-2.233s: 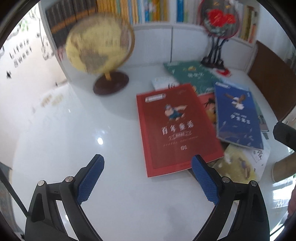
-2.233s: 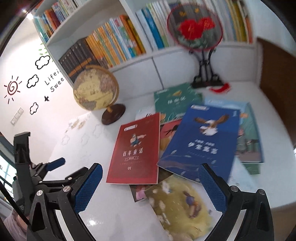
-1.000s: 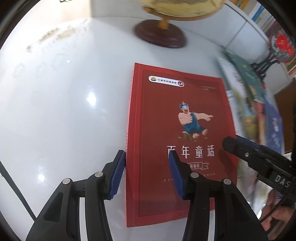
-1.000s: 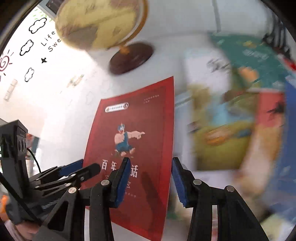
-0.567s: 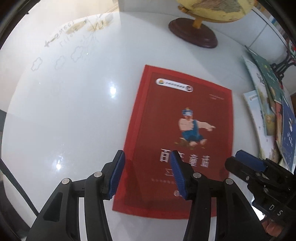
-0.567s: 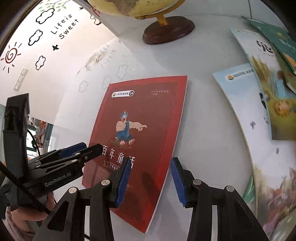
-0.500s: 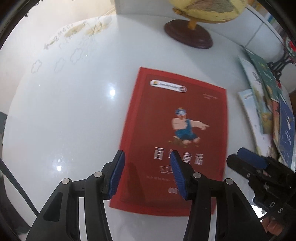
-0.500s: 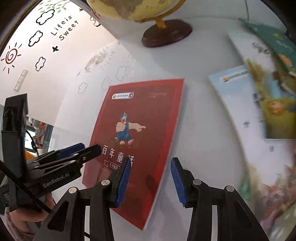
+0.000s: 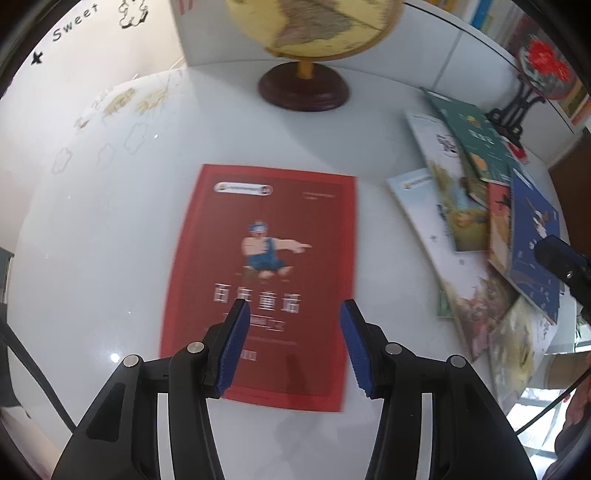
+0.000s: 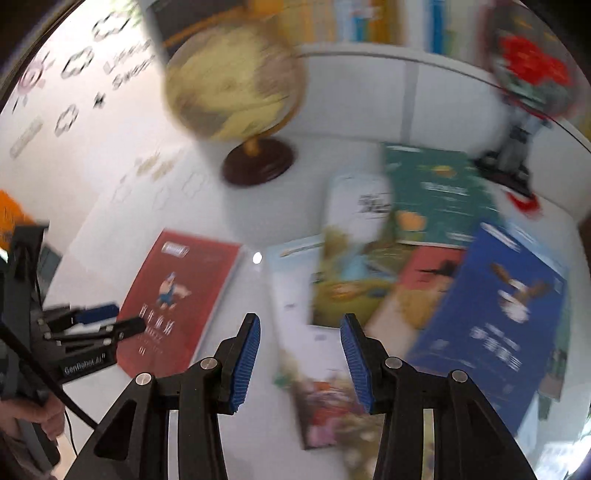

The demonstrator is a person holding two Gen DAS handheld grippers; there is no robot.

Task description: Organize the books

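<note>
— So, what reads clearly, left to right?

— "Sweet" on the wall [image 9: 74,31], then "GenRobot.AI" on the left gripper [image 10: 110,319]. Chinese title characters on the red book [image 9: 266,266] are too smeared to read.

— And the tools?

— Left gripper: jaws partly apart over the red book, gripping nothing. Right gripper [image 10: 299,332]: blue pads parted likewise, empty, above the overlapping pile of books [image 10: 424,277].

— Where does the red book lie?

— Flat and alone on the white table [image 9: 110,229], left of the pile, near the globe [image 9: 306,26].

— Anything hard to make out?

— The right wrist view is motion-blurred; the globe's top is cut off. A shelf of books [image 10: 369,20] and a red fan on a stand [image 9: 543,70] line the back.
</note>
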